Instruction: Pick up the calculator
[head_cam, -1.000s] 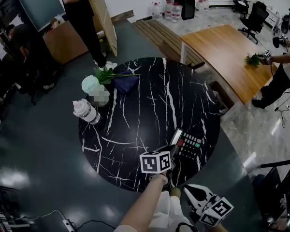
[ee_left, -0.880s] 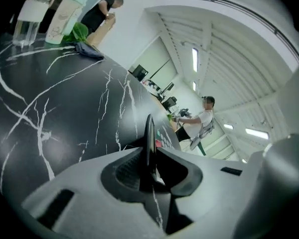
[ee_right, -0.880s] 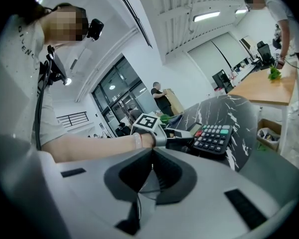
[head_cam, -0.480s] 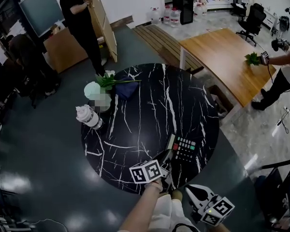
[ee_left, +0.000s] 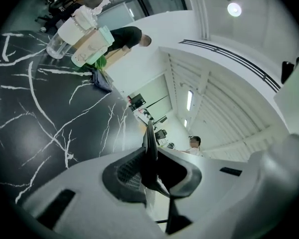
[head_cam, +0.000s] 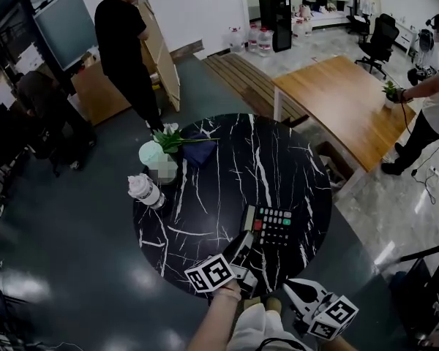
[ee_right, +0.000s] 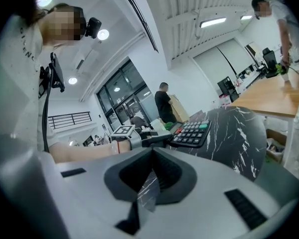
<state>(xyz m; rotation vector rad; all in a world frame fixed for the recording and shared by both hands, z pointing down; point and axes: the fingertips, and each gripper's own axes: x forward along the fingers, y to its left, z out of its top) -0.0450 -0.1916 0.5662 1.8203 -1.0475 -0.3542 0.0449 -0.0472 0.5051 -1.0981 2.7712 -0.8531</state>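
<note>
The calculator (head_cam: 272, 225), black with grey, red and green keys, hangs tilted above the near edge of the round black marble table (head_cam: 219, 174). My left gripper (head_cam: 243, 248) is shut on its left end. In the left gripper view the calculator (ee_left: 150, 136) shows edge-on as a thin dark blade pinched between the jaws of the left gripper (ee_left: 149, 156). The right gripper view shows the calculator (ee_right: 192, 132) lifted off the tabletop. My right gripper (head_cam: 294, 289) hovers low at the table's near rim, with its jaws (ee_right: 150, 152) shut and nothing in them.
A clear bottle (head_cam: 146, 191), a pale green cup with a plant (head_cam: 159, 154) and a dark blue cloth (head_cam: 197, 148) sit at the table's far left. A wooden table (head_cam: 344, 101) stands beyond. One person in black (head_cam: 124, 50) stands behind, another (head_cam: 435, 101) at the right.
The left gripper has risen and rolled, lifting the calculator off the table. The right gripper has come up slightly.
</note>
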